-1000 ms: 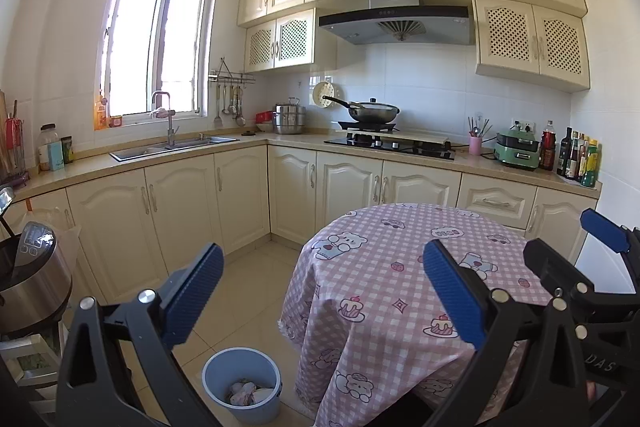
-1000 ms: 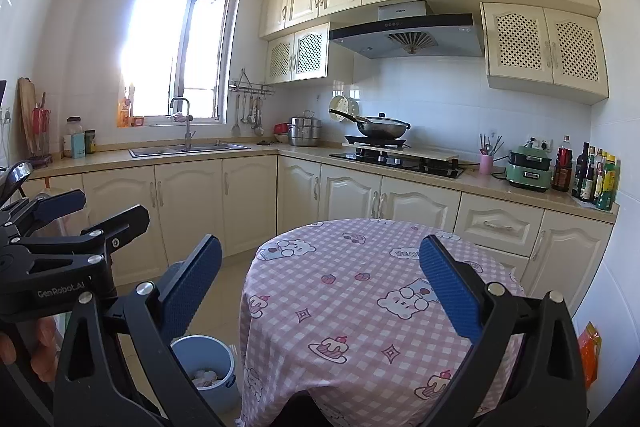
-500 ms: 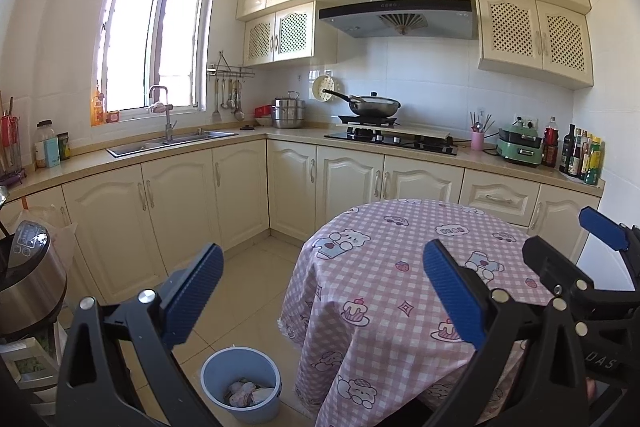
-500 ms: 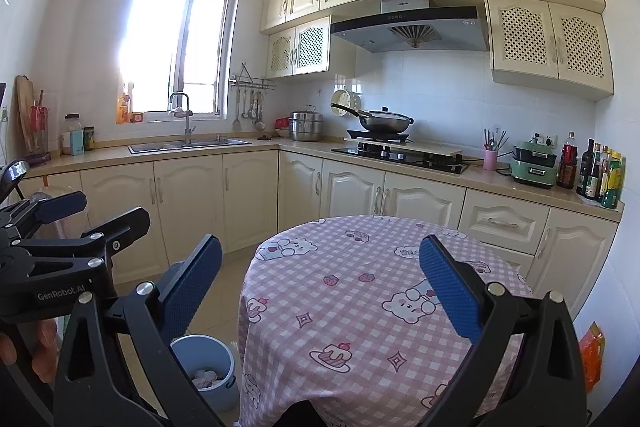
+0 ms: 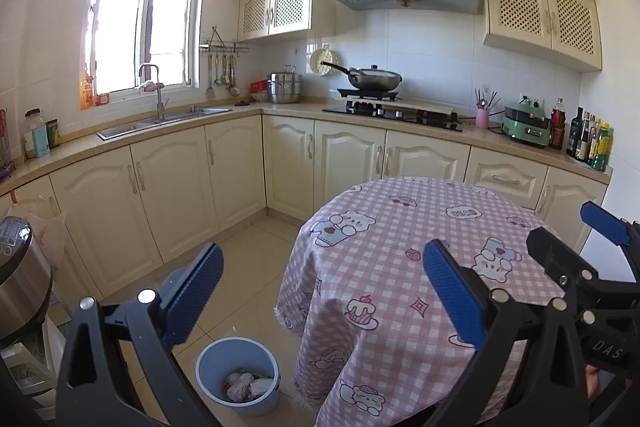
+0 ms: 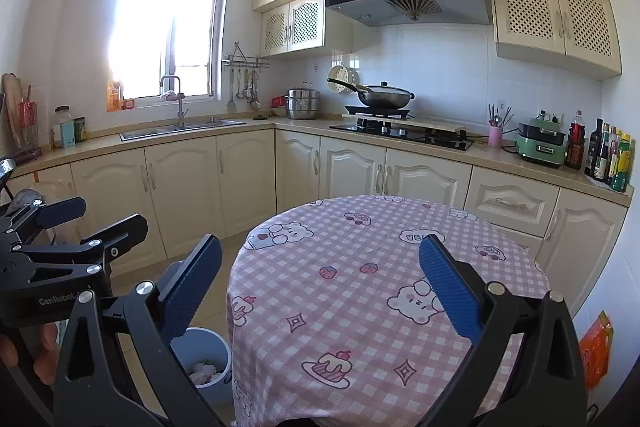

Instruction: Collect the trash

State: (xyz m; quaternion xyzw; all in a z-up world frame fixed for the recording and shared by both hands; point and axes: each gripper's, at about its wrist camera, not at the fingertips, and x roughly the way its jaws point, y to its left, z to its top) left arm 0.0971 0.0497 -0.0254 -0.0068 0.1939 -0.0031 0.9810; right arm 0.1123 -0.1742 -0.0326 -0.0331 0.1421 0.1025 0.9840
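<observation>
— Drifted upward a touch since a second ago: more ceiling, table lower in both views, nothing else shifted. Left wrist view first?

— Left gripper (image 5: 318,291) spread wide, nothing between the blue pads. Landmark: round table (image 5: 420,247) under the pink checked cloth. Blue bin (image 5: 238,375) on the floor just left of that table's skirt, crumpled trash (image 5: 244,385) lying in the bottom. Right gripper's (image 5: 568,239) tips poking in over the table's right edge.

— Handling of the trash?

— Looks like wadded paper or tissue: probably light, soft, crushable, not slippery. Best pinched across the bulk of a wad. Bin itself likely light plastic, stiff at the rim, so grip there if lifting.

— Room to move?

— Open tile floor left of the table toward the cabinets. Cloth hem hanging close beside the bin; could snag on a careless reach.

— Right wrist view?

— Right gripper (image 6: 320,291) equally agape, empty, hovering over the table top (image 6: 380,267). No litter seen on the cloth. Bin (image 6: 208,359) low at the table's left, partly hidden behind the left finger. Left gripper (image 6: 100,219) further left, a hand (image 6: 24,355) on its grip. Orange packet (image 6: 596,347) down at the table's right, near the wall; contents unclear.
</observation>
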